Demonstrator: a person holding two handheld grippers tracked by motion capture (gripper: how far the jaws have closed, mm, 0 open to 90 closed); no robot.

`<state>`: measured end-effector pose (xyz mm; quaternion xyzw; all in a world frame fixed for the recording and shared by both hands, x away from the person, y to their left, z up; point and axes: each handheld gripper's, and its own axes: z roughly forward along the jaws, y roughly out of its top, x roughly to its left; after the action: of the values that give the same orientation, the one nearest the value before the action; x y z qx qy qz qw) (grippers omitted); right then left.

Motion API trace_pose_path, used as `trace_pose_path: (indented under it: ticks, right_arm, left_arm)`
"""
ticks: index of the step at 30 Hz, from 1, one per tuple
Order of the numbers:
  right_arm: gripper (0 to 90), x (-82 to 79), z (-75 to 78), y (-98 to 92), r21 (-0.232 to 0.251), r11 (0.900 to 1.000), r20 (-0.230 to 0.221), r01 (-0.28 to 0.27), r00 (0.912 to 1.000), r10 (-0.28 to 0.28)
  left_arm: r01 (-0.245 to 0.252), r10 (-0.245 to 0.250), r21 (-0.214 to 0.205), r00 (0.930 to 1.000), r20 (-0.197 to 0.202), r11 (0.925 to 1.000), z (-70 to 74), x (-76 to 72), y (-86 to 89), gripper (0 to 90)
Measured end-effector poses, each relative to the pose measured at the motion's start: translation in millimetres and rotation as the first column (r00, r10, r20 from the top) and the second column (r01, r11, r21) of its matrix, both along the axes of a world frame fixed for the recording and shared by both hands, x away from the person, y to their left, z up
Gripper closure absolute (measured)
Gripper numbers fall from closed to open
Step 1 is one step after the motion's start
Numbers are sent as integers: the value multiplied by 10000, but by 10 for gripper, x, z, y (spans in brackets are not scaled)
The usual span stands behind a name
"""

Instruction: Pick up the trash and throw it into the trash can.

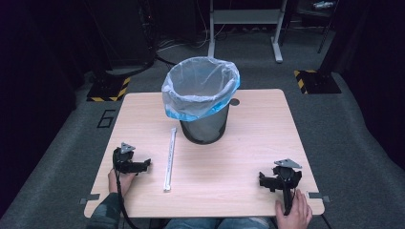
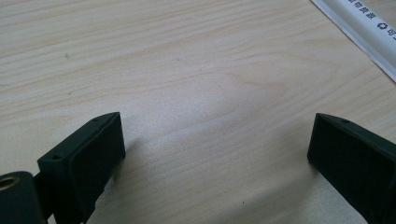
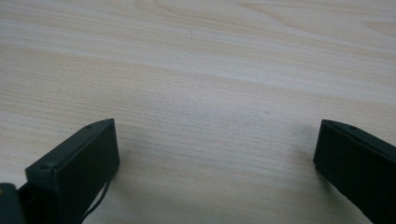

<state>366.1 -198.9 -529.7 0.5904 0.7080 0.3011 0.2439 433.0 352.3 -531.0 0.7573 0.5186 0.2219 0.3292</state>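
A: From the high view, we have the left gripper resting on the pale wooden worktop, jaws standing apart with nothing between them. The long, thin white tube with printed lettering lies flat just off the gripper's tips, running away from us toward the dark round bin lined with a clear and blue plastic bag. The right gripper sits well apart from the tube, at its far side, also spread and empty.

B: In the left gripper view we see both black jaws wide over bare wood, and the white tube crossing the upper corner, ahead of the jaws and off to one side, not yet between them.

A: In the right gripper view the jaws are apart too, with plain worktop ahead of them.

B: We judge the tube light and fairly stiff, but smooth and round, so it may roll or slip. Held at one end it would swing; we would take it near its middle, jaws across its width, and close gently in case it is fragile.
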Motion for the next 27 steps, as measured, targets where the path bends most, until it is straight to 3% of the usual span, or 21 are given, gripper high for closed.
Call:
trace_pose_path:
  ticks: [8,19,24,27]
  right_arm:
    - [0,1,0,-2,-17,10000,10,-12,10000,12]
    - [0,2,0,-2,-21,10000,10,-16,10000,16]
    - [0,2,1,-2,-20,10000,9,-13,10000,13]
    - [0,2,0,-2,-22,10000,10,-16,10000,16]
  left_arm:
    - [12,-12,8,10000,-27,10000,2,-1,-1,36]
    - [-372,372,62,9993,-106,9993,9,18,-31,33]
    - [-1116,1126,-298,9931,317,9933,34,-10,16,38]
    - [-1261,1275,-499,9915,254,9908,45,-21,25,32]
